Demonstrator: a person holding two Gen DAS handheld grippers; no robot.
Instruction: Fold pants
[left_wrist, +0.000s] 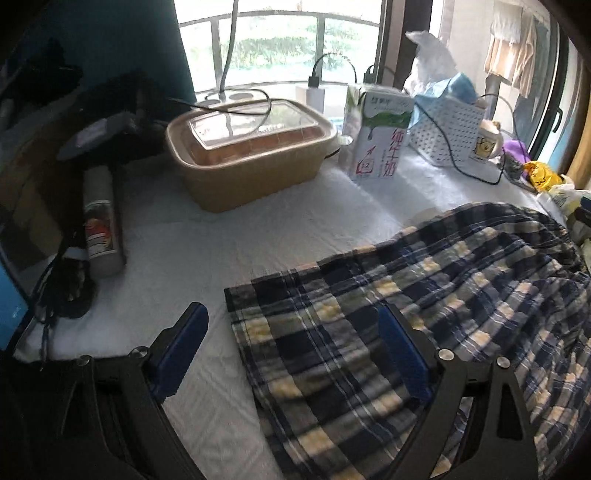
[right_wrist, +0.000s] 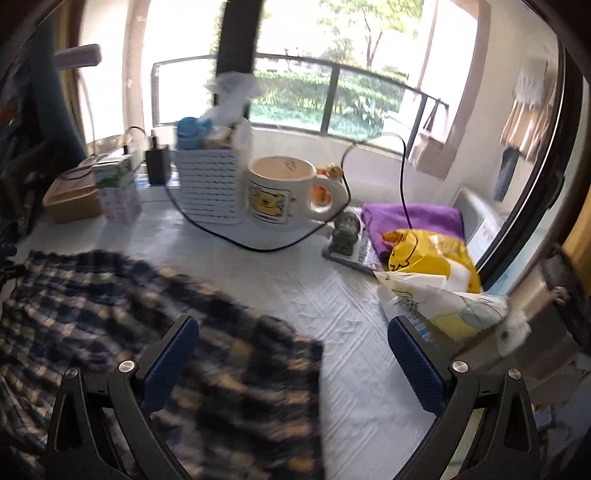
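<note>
Visibility limits: in the right wrist view the pants (right_wrist: 159, 332) are smeared by motion blur; the plaid pattern reads, the folds do not. Both views cut the garment off at the frame edge, so its full outline cannot be made out. In the left wrist view the left side is dark, and the objects there cannot be identified beyond one upright can (left_wrist: 101, 221). The contents of the white basket (right_wrist: 207, 188) are blurred.

Task item: one pair of dark blue and cream plaid pants (left_wrist: 424, 295), lying rumpled on the white-covered bench (left_wrist: 207, 236).

Claws: the left claw (left_wrist: 291, 347) stands wide, one finger over bare bench cover and the other over the fabric, one cloth edge lying between them, nothing gripped. The right claw (right_wrist: 291, 362) also stands wide, straddling the opposite cloth edge, nothing gripped.

Count along the window side: one tan lidded box (left_wrist: 247, 155), one milk carton (left_wrist: 380, 136), one white basket, one mug (right_wrist: 284, 192), one small figurine (right_wrist: 345, 234), one purple cloth (right_wrist: 413, 221), one yellow bag (right_wrist: 432, 258).
</note>
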